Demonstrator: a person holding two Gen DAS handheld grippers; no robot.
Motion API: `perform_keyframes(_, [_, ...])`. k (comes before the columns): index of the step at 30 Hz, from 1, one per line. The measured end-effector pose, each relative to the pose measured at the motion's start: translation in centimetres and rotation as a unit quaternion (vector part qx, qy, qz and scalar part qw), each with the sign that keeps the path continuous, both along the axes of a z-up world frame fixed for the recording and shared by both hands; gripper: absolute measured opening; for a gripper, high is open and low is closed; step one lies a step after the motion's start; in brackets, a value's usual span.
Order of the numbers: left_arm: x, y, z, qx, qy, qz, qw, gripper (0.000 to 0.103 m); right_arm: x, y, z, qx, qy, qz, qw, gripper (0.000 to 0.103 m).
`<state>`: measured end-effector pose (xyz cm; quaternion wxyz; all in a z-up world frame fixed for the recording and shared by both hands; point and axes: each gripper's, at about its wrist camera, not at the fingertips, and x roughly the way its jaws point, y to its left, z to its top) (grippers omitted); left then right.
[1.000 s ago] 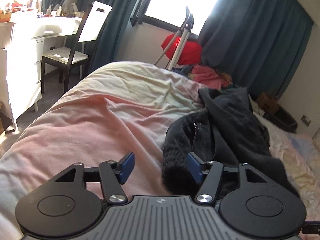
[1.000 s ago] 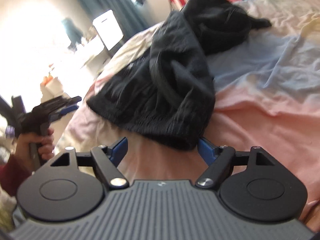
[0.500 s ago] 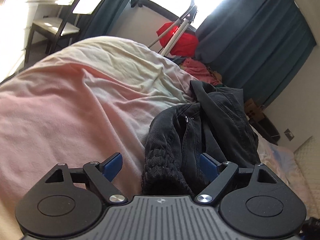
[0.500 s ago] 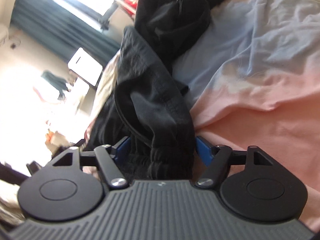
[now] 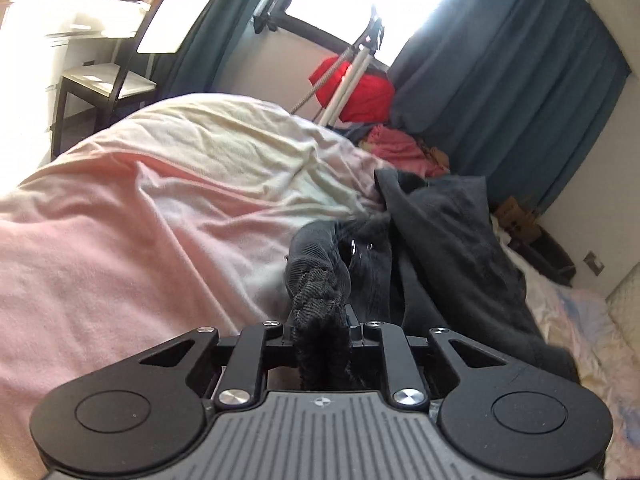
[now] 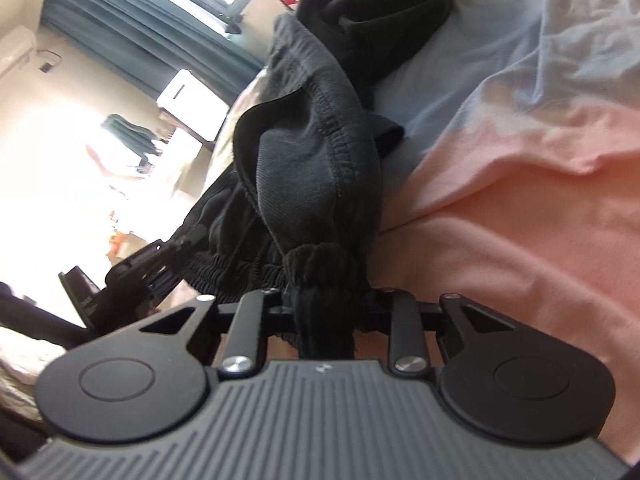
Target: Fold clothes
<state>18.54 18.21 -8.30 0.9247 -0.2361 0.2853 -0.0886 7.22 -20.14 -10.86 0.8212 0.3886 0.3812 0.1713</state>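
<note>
A black garment (image 5: 420, 248) with a ribbed elastic waistband lies crumpled on the bed. My left gripper (image 5: 318, 328) is shut on the waistband's ribbed edge, fabric bunched between the jaws. My right gripper (image 6: 326, 304) is shut on another part of the same waistband (image 6: 320, 264); the garment (image 6: 312, 152) rises from it in a fold. The left gripper (image 6: 132, 272) shows in the right wrist view at the left, at the other end of the stretched waistband.
The bed cover (image 5: 140, 220) is pink, cream and pale blue (image 6: 520, 80). A chair (image 5: 120, 76) and white desk stand at the left. A red bag (image 5: 360, 88), a tripod and a clothes pile (image 5: 400, 148) sit under the window. Teal curtains (image 5: 500, 100) hang behind.
Both grippers were open beside the garment's edge. They moved in over the waistband and closed on it, and the fabric now bunches in each.
</note>
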Motion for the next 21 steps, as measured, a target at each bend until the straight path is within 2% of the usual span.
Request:
perform_keyframes(2, [0.8, 0.5, 2.8, -0.011, -0.015, 0.012, 0.9998, 0.017, 0.0, 0.7, 0.4, 0.034, 0.002, 0.007, 0.999, 0.027])
perform_keyframes(3, [1.4, 0.7, 4.2, -0.004, -0.024, 0.014, 0.9996, 0.017, 0.1, 1.3, 0.6, 0.051, 0.002, 0.011, 0.999, 0.027])
perform_keyframes(7, [6.1, 2.4, 10.4, 0.067, -0.046, 0.042, 0.9957, 0.016, 2.9, 6.6, 2.3, 0.105, -0.031, 0.051, 0.993, 0.026])
perform_keyframes(10, [11.0, 4.6, 14.0, 0.131, -0.052, 0.071, 0.9874, 0.016, 6.9, 12.1, 3.5, 0.127, -0.056, 0.088, 0.986, 0.026])
perform_keyframes(12, [14.8, 6.0, 15.3, 0.175, -0.047, 0.085, 0.9798, 0.016, 10.0, 15.9, 3.8, 0.142, -0.063, 0.11, 0.982, 0.026])
perform_keyframes(14, [18.5, 7.3, 15.2, 0.215, -0.034, 0.091, 0.9719, 0.016, 13.2, 19.6, 3.1, 0.166, -0.058, 0.122, 0.977, 0.026])
perform_keyframes(16, [22.6, 8.7, 13.9, 0.248, -0.012, 0.089, 0.9647, 0.017, 16.2, 22.9, 2.0, 0.178, -0.052, 0.134, 0.973, 0.026])
perform_keyframes(21, [30.4, 12.2, 5.7, 0.27, 0.065, 0.066, 0.9583, 0.019, 20.9, 28.3, -1.9, 0.143, -0.031, 0.154, 0.977, 0.026])
